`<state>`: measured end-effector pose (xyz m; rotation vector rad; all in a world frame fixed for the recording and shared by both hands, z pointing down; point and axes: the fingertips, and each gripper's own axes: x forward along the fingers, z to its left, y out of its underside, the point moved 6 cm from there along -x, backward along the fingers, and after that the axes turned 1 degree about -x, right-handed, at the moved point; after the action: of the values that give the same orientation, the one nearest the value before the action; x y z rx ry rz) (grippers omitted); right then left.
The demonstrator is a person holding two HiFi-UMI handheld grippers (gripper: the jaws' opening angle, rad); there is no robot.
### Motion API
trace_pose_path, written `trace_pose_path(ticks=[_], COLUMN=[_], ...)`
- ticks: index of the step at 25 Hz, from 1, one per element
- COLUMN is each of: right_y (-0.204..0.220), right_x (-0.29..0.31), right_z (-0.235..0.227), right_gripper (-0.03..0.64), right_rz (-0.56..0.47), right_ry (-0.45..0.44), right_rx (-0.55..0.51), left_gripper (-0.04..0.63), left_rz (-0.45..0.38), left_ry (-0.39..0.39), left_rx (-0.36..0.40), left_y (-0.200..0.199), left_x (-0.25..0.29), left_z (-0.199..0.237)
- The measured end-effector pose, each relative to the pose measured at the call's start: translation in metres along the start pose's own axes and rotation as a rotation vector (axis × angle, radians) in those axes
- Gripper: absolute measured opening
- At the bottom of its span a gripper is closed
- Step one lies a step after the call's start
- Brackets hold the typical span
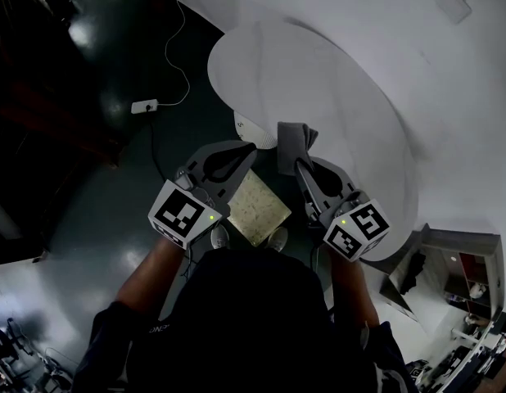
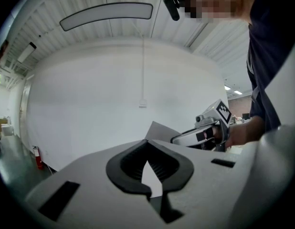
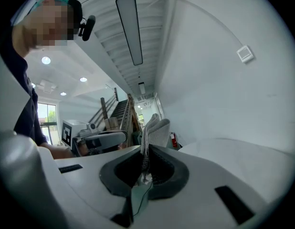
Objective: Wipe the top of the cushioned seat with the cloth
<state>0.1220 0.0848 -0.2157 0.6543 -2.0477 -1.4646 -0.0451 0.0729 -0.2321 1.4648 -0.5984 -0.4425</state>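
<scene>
The cushioned seat (image 1: 258,208), with a yellowish speckled top, lies straight below me, between the two grippers and partly hidden by them. My right gripper (image 1: 296,162) is shut on a folded grey cloth (image 1: 294,141), which sticks up past its tips. The right gripper view shows the cloth (image 3: 155,129) pinched upright between the dark pads, with the gripper (image 3: 146,151) tilted up toward the ceiling. My left gripper (image 1: 247,148) is held beside it at the left, tips together and empty. In the left gripper view its jaws (image 2: 147,146) meet at the front and hold nothing.
A large white rounded surface (image 1: 318,97) lies just beyond the seat. A power strip (image 1: 144,106) and its cable rest on the dark floor to the left. A grey shelf unit (image 1: 458,264) stands at the lower right. A staircase (image 3: 118,109) is far off.
</scene>
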Motion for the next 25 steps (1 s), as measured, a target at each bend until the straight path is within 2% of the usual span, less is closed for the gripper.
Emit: trace_pose_path(ticks=[8,25], right_y=[-0.014,-0.017], right_x=[0.001,-0.020], right_z=[0.001,0.006], right_gripper=[0.032,0.032], right_rz=[-0.030,-0.027], right_ry=[-0.020,-0.037], right_rx=[-0.007,-0.031], left_gripper=[0.008,0.008], left_rz=[-0.015,-0.023], left_ry=[-0.025,-0.022], left_rx=[0.014,0.009], left_y=[-0.008,-0.006], left_x=[-0.001,0.002], left_z=[0.005,-0.018])
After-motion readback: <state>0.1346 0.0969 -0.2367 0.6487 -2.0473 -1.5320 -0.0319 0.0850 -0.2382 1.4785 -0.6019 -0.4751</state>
